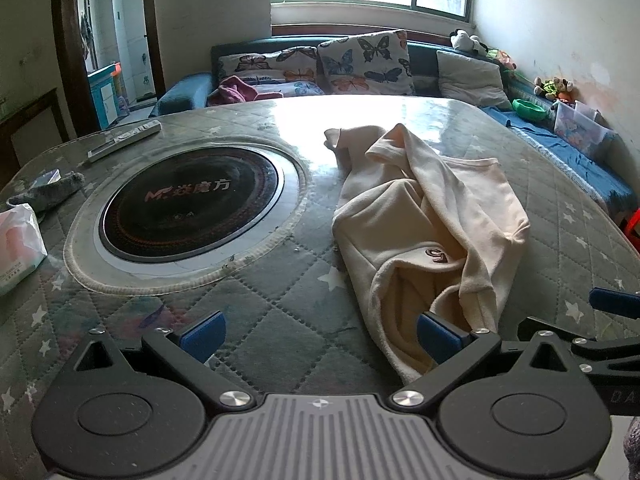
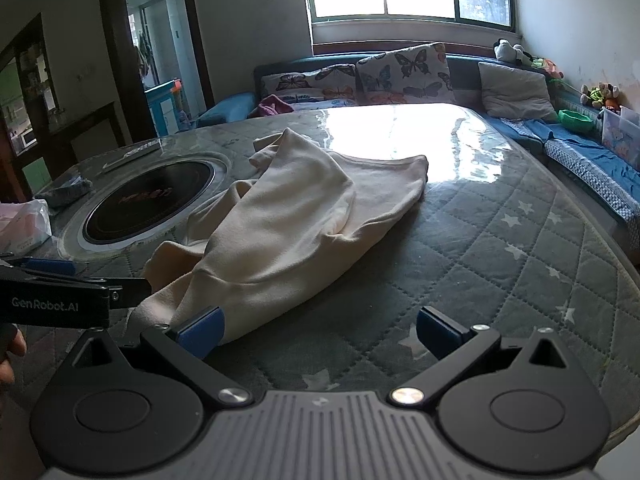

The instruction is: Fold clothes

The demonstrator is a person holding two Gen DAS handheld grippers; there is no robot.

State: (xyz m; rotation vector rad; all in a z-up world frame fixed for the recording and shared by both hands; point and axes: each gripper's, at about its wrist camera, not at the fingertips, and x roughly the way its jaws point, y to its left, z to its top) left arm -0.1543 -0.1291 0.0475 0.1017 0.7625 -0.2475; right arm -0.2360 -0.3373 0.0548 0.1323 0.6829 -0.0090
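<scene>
- Left wrist view: left gripper low over the table, fingers spread wide, nothing between them. Cream garment lies crumpled right of centre on the quilted star-print cover; its near hem reaches the right-hand finger, and I cannot tell whether cloth and pad touch. One sleeve trails away toward the window. A small embroidered mark shows in the folds.
- Same view: round black induction hob set into the table to the left of the garment, apart from it. Remote and tissue pack lie farther left, out of the work area.
- Right wrist view: right gripper also released, fingers apart and empty. The garment's near edge lies at the left-hand finger; the bulk heaps toward the hob. The other gripper's black arm enters from the left edge, just beside the near hem.
- Judgement: folding not begun; garment still bunched. The step in hand looks like taking the near hem, one gripper at each corner.
- To do well: pinch a single layer at the hem corners, not a bunched fold; lift and draw toward the near edge to spread it flat; keep cloth off the hob.
</scene>
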